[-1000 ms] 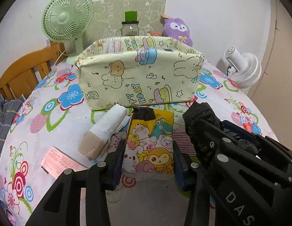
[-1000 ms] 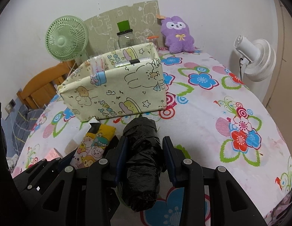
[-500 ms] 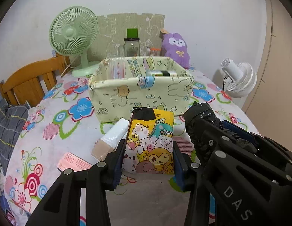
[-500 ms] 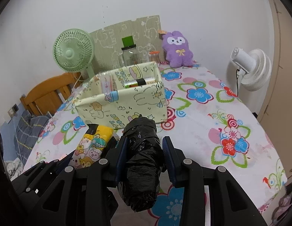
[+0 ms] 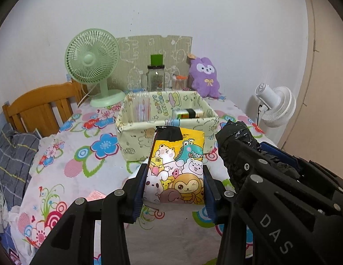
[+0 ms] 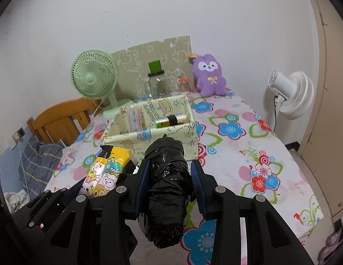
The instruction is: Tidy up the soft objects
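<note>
L tool [image 5: 174,183] clamped on pack [image 5: 178,165], R tool [image 6: 169,181] on black bundle [image 6: 167,187]; both now lifted off counter [image 5: 87,154], box [image 5: 167,121] ahead & lower: ready to drop in.

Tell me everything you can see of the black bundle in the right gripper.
The black bundle is a stubby roll wrapped in glossy, crinkled black plastic film, soft-looking, its far end puckered. It lies lengthwise between the right gripper's blue-padded fingers, which press both its sides, held clear above the flowered tablecloth. It points toward the cartoon-print fabric box. Nothing else visibly touches it.
</note>
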A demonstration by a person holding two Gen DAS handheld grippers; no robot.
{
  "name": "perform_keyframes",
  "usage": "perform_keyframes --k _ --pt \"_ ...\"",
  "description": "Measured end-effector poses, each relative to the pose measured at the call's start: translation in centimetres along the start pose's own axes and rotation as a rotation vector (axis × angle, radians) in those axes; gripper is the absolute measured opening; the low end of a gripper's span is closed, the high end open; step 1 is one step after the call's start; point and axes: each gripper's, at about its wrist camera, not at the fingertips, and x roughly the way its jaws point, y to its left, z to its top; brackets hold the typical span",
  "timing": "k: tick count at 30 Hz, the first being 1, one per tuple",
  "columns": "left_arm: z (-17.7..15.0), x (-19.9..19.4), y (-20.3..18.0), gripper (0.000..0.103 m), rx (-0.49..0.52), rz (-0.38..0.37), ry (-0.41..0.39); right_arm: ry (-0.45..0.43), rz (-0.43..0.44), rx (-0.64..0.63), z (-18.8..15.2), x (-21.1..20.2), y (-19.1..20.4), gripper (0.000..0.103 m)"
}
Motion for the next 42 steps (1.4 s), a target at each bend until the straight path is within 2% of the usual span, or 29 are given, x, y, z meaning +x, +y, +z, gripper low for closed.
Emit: perform_keyframes --k 10,23,42 --pt "1.5 -2.7 -0.1 0.047 0.010 0.004 -0.064 -0.045 -0.004 -0.016 1.5 -2.3 0.9 0.042" --pt "3.0 -3.2 0.1 0.046 0.003 -0.003 -0.105 -0.081 -0.004 -0.030 3.0 -3.5 1.5 0.042" --pt "7.2 -0.4 0.7 0.046 -0.016 0.014 -0.134 -0.089 0.029 -0.065 7.6 0.1 1.7 0.042"
